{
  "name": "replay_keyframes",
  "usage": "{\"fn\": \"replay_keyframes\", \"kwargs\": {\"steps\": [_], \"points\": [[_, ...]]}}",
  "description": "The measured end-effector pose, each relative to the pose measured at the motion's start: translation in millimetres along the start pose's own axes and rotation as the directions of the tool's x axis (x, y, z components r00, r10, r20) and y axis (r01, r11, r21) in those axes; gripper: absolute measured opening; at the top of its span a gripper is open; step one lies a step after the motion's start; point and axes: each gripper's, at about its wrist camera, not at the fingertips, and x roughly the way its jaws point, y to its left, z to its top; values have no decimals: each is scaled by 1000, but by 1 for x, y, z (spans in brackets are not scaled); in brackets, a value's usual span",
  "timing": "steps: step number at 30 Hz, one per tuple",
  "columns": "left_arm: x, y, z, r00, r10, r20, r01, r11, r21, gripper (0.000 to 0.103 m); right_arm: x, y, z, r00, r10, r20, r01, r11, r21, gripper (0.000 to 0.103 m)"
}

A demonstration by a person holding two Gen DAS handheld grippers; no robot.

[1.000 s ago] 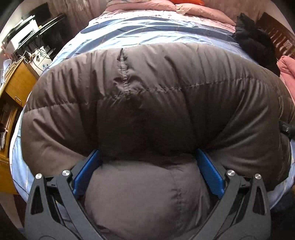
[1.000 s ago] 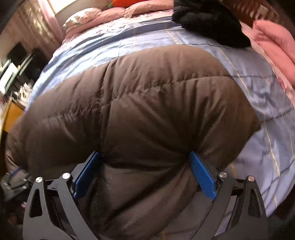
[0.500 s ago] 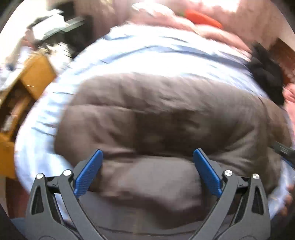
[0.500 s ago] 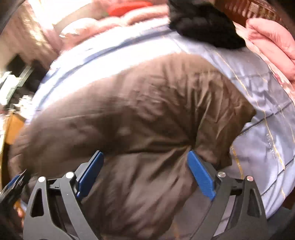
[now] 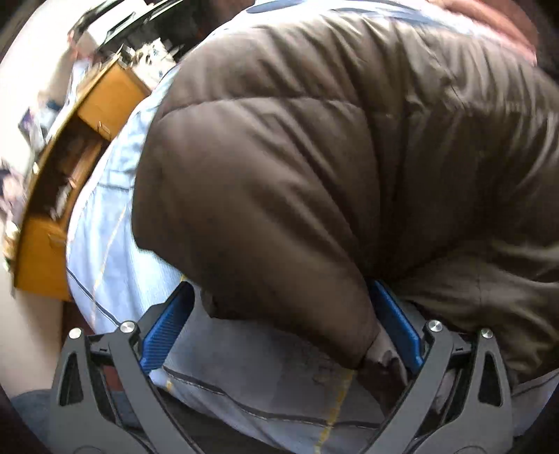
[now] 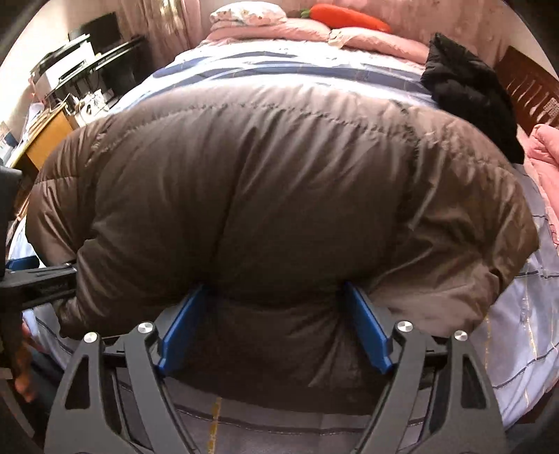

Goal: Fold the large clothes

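Note:
A large brown puffer jacket (image 6: 279,195) lies folded in a thick bundle on the blue striped bed sheet (image 6: 524,331). In the right wrist view my right gripper (image 6: 276,324) is open, its blue pads either side of the jacket's near edge. In the left wrist view my left gripper (image 5: 279,321) is open at the jacket's (image 5: 314,157) left corner; the right pad (image 5: 394,324) touches a sleeve end, the left pad stands over bare sheet (image 5: 115,251). The left gripper also shows at the right wrist view's left edge (image 6: 35,279).
A black garment (image 6: 468,90) lies at the far right of the bed. Pink bedding and an orange carrot-shaped cushion (image 6: 346,19) lie at the head. A wooden desk (image 5: 63,195) with clutter stands left of the bed. A pink quilt (image 6: 545,157) lies at the right.
My left gripper has swung left to the jacket's left corner, off the middle of the bundle. My right gripper has backed off a little and the jacket lies flatter.

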Motion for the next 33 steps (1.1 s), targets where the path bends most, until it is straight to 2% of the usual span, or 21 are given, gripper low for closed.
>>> {"fn": "replay_keyframes", "kwargs": {"steps": [2,5,9,11,14,16,17,18,19,20,21,22,24,25,26,27,29,30,32,33], "points": [[8,-8,-1,1000,20,-7,-20,1000,23,101,11,-4,0,1000,15,-16,-15,1000,-5,86],[13,-8,1,1000,25,-14,-24,1000,3,101,17,1,5,1000,1,-16,-1,1000,-30,88],[-1,3,-4,1000,-20,9,21,998,-51,97,2,-1,0,1000,16,1,-16,1000,0,87],[-22,19,-9,996,-24,89,32,996,-89,97,-9,-6,0,999,38,2,-38,999,39,86],[-58,32,-13,966,39,255,-8,993,-121,97,-35,-10,-3,996,61,65,-67,994,91,86],[-78,39,-3,921,128,369,-77,986,-148,99,-50,-11,-4,990,66,124,-77,993,89,86],[-81,44,9,900,179,398,-116,977,-177,99,-53,-10,-4,987,71,145,-84,993,83,86],[-79,48,25,891,200,407,-129,972,-195,99,-53,-10,-5,986,73,148,-86,993,84,86],[-75,52,36,891,200,408,-123,971,-206,99,-52,-9,-6,987,77,139,-89,992,85,86],[-65,54,52,904,177,390,-102,973,-207,99,-49,-9,-9,988,83,127,-94,992,88,86],[-50,51,66,924,139,356,-76,980,-186,98,-45,-10,-10,989,88,118,-99,991,90,86],[-36,47,76,939,124,320,-77,985,-155,99,-41,-10,-13,990,94,103,-103,990,94,86],[5,40,91,959,179,221,-161,982,-99,101,-34,-12,-15,993,89,77,-96,990,99,86],[14,42,92,968,156,196,-136,984,-115,101,-30,-13,-16,995,81,63,-87,991,99,86],[28,52,94,986,88,144,-63,983,-173,101,-29,-14,-16,995,84,57,-89,992,95,86],[42,65,94,995,1,103,24,970,-242,101,-27,-14,-17,995,86,58,-91,993,81,86],[60,81,88,989,-118,93,142,935,-325,101,-25,-8,-17,996,64,55,-66,997,42,86],[62,82,83,987,-133,86,154,927,-341,101,-23,-3,-18,998,44,53,-44,999,10,86],[48,74,74,988,-93,126,130,933,-335,100,-22,2,-18,999,10,47,-9,1000,-23,86],[32,69,68,986,-68,152,115,939,-325,95,-24,0,-18,999,9,44,-8,1000,-21,86]]}}
